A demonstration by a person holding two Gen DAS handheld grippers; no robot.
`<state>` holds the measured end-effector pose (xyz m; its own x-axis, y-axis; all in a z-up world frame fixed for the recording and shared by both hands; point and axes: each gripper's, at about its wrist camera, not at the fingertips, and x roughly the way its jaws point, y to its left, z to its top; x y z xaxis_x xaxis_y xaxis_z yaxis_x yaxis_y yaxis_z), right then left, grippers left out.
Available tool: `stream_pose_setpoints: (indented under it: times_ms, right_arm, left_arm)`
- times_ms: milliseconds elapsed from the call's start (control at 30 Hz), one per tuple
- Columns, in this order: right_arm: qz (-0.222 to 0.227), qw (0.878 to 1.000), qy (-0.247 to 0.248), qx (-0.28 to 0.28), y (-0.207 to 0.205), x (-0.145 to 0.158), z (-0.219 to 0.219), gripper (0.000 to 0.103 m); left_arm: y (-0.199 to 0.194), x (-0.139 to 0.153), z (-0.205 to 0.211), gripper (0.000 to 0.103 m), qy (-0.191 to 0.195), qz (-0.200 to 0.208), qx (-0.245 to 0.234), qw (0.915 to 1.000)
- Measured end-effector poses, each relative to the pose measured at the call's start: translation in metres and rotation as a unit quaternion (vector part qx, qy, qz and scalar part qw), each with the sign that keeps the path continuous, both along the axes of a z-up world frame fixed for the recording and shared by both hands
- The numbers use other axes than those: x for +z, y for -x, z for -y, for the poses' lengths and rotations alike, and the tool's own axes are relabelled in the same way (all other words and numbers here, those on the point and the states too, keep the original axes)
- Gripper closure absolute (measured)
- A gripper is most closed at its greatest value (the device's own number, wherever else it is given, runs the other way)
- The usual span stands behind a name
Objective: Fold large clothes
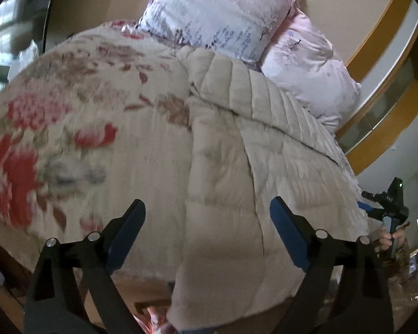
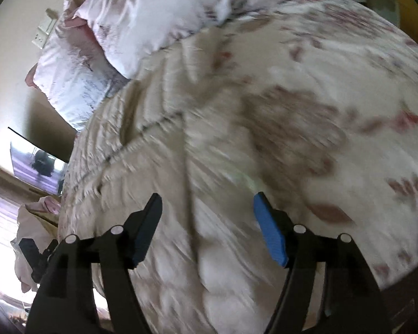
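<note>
Floral bed (image 1: 55,128), beige quilted coat (image 1: 237,167), no readable writing

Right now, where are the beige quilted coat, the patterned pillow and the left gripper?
beige quilted coat (image 1: 223,172): left wrist view, middle panel.
patterned pillow (image 1: 214,14): left wrist view, front face.
left gripper (image 1: 207,233): left wrist view, midway between fingertips.

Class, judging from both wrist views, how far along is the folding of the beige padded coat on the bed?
Done: the coat lies spread on the floral blanket, near the pillows. In hand: nothing; the left gripper and right gripper are both open above it. Left: apparently all the folding; no fold shows, though the right view is blurred.
</note>
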<state>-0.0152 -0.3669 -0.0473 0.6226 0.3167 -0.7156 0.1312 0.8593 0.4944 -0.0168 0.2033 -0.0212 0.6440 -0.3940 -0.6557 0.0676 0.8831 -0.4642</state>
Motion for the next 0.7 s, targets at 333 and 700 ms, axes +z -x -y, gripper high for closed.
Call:
stream_pose_setpoints:
  times_ms: [333, 700]
  right_arm:
    - [-0.044, 0.998, -0.023, 0.050, 0.075, -0.028, 0.017, 0.022]
    - [-0.045, 0.988, -0.123, 0.088, 0.086, -0.072, 0.018, 0.014]
  left_arm:
    - [0.033, -0.013, 0.000, 0.015, 0.041, -0.013, -0.034, 0.9985]
    - [0.025, -0.056, 0.012, 0.015, 0.120, -0.050, -0.060, 0.9898]
